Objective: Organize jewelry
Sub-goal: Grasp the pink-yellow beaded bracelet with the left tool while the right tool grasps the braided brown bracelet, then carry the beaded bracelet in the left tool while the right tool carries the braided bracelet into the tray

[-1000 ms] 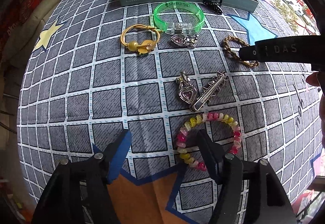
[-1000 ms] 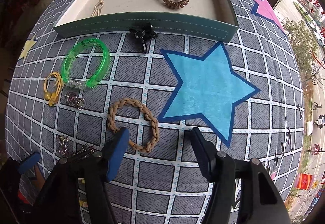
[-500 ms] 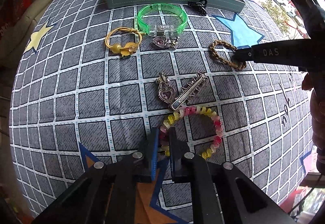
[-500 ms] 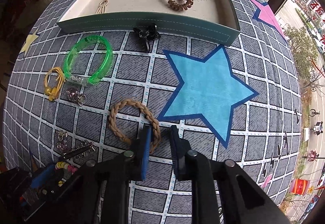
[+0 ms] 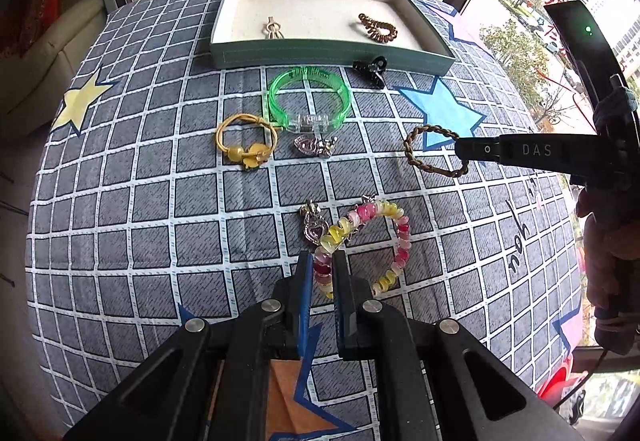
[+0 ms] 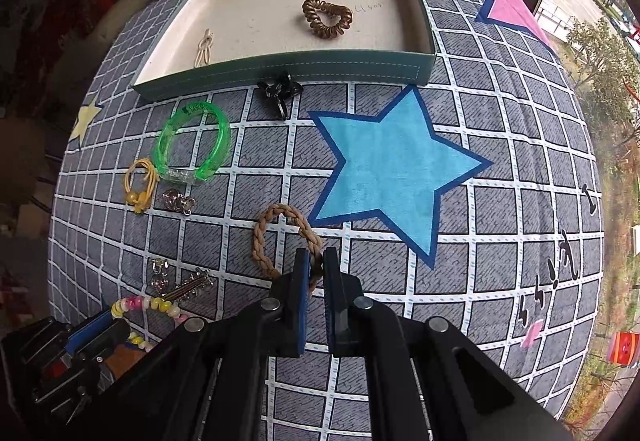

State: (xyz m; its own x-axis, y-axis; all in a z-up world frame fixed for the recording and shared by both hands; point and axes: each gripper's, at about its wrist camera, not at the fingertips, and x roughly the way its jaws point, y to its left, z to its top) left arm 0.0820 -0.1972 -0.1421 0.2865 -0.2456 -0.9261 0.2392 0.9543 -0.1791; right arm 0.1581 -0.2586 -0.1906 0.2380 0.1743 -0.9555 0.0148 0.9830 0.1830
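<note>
My left gripper [image 5: 322, 265] is shut on a pink, yellow and white beaded bracelet [image 5: 394, 241], which hangs just above the checked cloth. My right gripper [image 6: 316, 265] is shut on a brown braided bracelet [image 6: 276, 237], also raised a little. In the left wrist view the right gripper [image 5: 464, 151] reaches in from the right with the braided bracelet [image 5: 420, 157]. In the right wrist view the left gripper [image 6: 96, 325] and beaded bracelet [image 6: 148, 305] show at lower left. A green tray [image 5: 332, 55] at the back holds a brown spiral hair tie [image 5: 378, 28] and a cream clip [image 5: 273, 29].
On the cloth lie a green bangle [image 5: 308, 101], a black claw clip [image 5: 370, 69], a yellow hair tie [image 5: 246, 141], a heart charm [image 5: 314, 145], a heart pendant [image 5: 314, 227] and a silver spiky clip [image 6: 190, 285]. A blue star [image 6: 392, 169] marks the cloth. The table edge runs along the window.
Both grippers went from open to shut, the left on the beaded bracelet, the right on the braided one. Both have since risen, lifting the bracelets; the tray looks farther off.
</note>
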